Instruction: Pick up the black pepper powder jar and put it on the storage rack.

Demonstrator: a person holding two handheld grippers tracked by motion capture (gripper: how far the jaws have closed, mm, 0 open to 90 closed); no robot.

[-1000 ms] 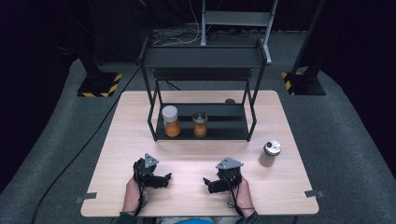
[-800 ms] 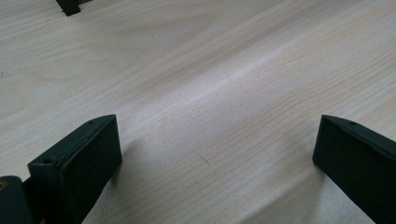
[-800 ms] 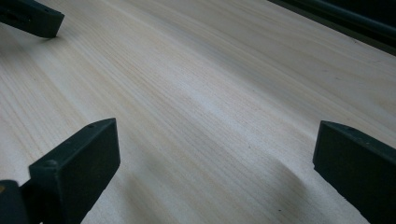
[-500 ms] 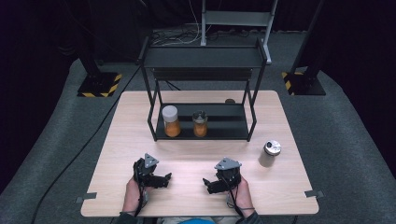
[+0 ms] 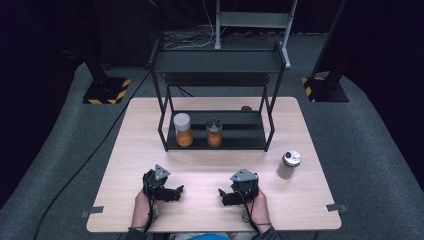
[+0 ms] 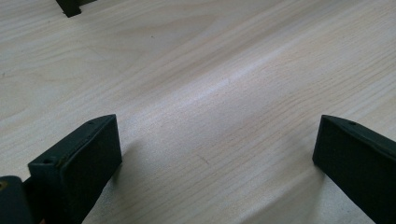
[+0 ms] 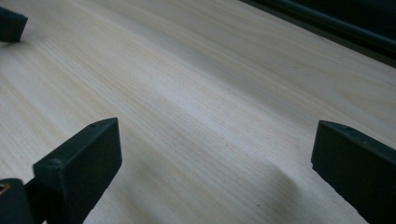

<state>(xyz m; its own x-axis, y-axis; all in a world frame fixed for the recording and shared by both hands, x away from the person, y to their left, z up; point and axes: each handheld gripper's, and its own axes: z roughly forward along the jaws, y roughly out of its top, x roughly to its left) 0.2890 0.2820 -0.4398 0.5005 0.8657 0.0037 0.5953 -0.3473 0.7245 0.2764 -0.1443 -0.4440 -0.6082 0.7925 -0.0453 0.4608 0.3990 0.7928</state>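
— Anything changed?
— Barely: your right gripper (image 5: 226, 195) has edged slightly left along the tabletop's (image 5: 210, 210) near edge; your left gripper (image 5: 176, 192) sits as before. Both jaw pairs gape, empty.
— The jars?
— Two orange jars (image 5: 183, 129) on the rack's (image 5: 216, 140) lower shelf; a silver-lidded one (image 5: 288, 164) toward the right edge.

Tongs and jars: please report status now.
Left tongs open, right tongs open, both empty, low over table. Two orange jars on rack shelf; silver-lidded jar stands apart. Nothing blocking.
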